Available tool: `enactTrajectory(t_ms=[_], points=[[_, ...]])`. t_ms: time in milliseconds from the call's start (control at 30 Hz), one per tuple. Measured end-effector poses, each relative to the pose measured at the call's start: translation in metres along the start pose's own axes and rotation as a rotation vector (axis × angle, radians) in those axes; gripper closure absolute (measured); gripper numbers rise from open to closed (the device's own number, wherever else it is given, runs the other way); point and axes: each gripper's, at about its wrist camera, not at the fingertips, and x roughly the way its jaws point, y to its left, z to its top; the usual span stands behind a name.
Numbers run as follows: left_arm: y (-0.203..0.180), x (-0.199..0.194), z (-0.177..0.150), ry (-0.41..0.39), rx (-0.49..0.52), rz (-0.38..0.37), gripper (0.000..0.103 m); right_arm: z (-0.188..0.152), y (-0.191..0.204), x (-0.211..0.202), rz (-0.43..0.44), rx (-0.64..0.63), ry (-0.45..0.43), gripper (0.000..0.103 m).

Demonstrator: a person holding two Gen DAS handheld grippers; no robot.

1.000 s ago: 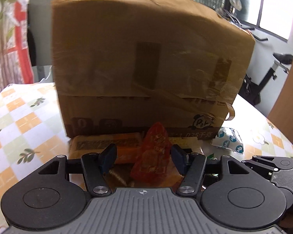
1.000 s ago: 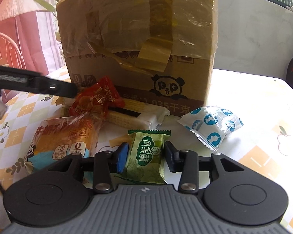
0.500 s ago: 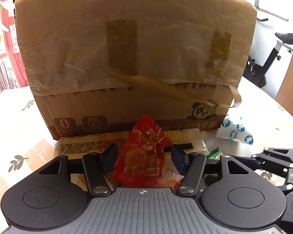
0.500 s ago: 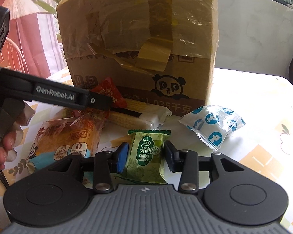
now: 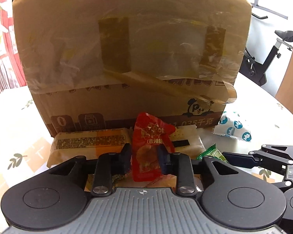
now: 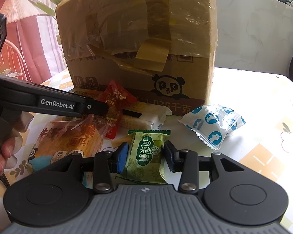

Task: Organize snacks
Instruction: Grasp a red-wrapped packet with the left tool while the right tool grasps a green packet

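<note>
Since a second ago the left gripper (image 5: 144, 154) has come in closer to the box (image 5: 130, 58) and narrowed around the red packet (image 5: 149, 146), which now stands upright between its fingers (image 5: 126, 154). Its jaws are closing at this moment; both pads appear to meet the packet's sides, though the left view does not settle how firmly they press. From the right view the same gripper (image 6: 99, 108) reaches in from the left, angled downward, its tip at the red packet (image 6: 117, 99), with a hand (image 6: 0, 152) on its handle at the frame's edge. The red packet sits on top of a bread packet (image 6: 68, 142) and against a long wafer packet (image 6: 144, 117), close in front of the box (image 6: 138, 44). The right gripper (image 6: 146, 157) has kept still. It straddles the green packet (image 6: 148, 152) with narrow jaws; the blue pad (image 6: 122, 158) on the left touches the wrapper and the black one on the right sits at its edge, so a firm grip cannot be told. This gripper also points downward at the tablecloth (image 6: 263, 117). A white packet with blue spots (image 6: 213, 124) lies to the right of the green one, apart from it, near the box's front corner.
</note>
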Motion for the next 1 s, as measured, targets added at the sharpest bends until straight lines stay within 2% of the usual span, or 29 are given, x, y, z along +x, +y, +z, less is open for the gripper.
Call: enactTrajectory(t_ms=[200,433,533,567,600,700,767,867,1000], points=[[-0.006,-0.001,0.007,-0.027,0.03,-0.013,0.061,0.0,0.0,0.0,0.005,0.009,-0.001,0.06],[-0.017,0.014,0.012,-0.007,0.072,0.011,0.038,0.0,-0.001,-0.001,0.013,0.023,-0.003,0.06],[-0.024,0.018,0.011,-0.005,0.101,0.033,0.039,-0.001,-0.002,-0.001,0.018,0.032,-0.005,0.061],[-0.024,0.017,0.01,-0.01,0.101,0.037,0.042,-0.001,-0.002,-0.001,0.019,0.034,-0.005,0.061],[-0.023,0.016,0.009,-0.017,0.095,0.035,0.052,-0.001,-0.002,-0.001,0.021,0.036,-0.005,0.061],[-0.016,0.01,0.008,-0.03,0.07,-0.011,0.058,-0.001,-0.002,-0.002,0.024,0.04,-0.006,0.06],[-0.015,0.004,0.005,-0.035,0.089,-0.038,0.059,-0.001,-0.003,-0.002,0.025,0.042,-0.006,0.061],[-0.014,-0.011,0.0,-0.055,0.094,-0.03,0.062,-0.001,-0.003,-0.002,0.027,0.044,-0.006,0.061],[-0.005,-0.031,-0.004,-0.105,0.029,-0.012,0.062,-0.001,-0.004,-0.003,0.034,0.055,-0.008,0.061]])
